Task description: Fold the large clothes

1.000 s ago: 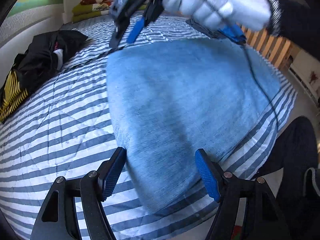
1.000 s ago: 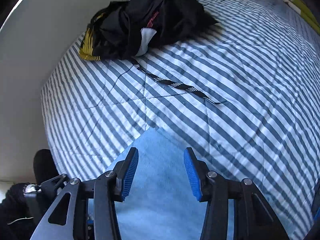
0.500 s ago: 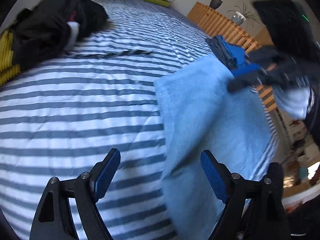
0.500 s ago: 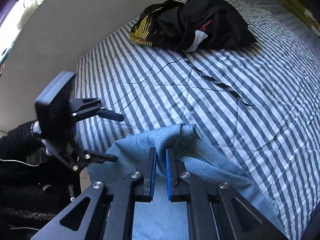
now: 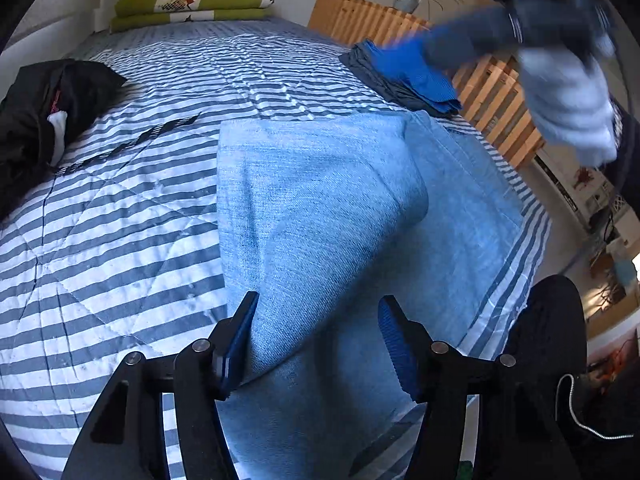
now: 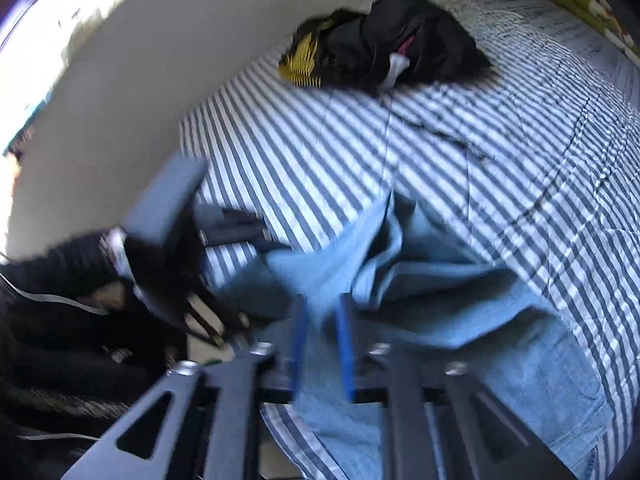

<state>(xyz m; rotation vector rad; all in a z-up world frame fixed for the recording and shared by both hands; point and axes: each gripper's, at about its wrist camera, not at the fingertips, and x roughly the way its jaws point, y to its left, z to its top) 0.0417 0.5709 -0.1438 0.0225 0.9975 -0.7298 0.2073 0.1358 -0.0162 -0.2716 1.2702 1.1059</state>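
Denim, a large pale-blue woven garment (image 5: pixel 320 200), lies on the blue-and-white striped quilted bedcover (image 5: pixel 120 240), from centre to four o'clock in the left wrist view, with one soft fold raised toward six. A crumpled black fabric heap (image 5: pixel 36 120) sits at nine o'clock, a flat stack of folded dark-blue cloth (image 5: pixel 416 76) at one. The left gripper (image 5: pixel 316 336), tipped downward, stands released. Its jaws have just been closing, and the fold between them brushes only the left pad. The right gripper (image 6: pixel 322 344), blurred, has just been opening around a tented denim peak; whether it pinches, I cannot tell.
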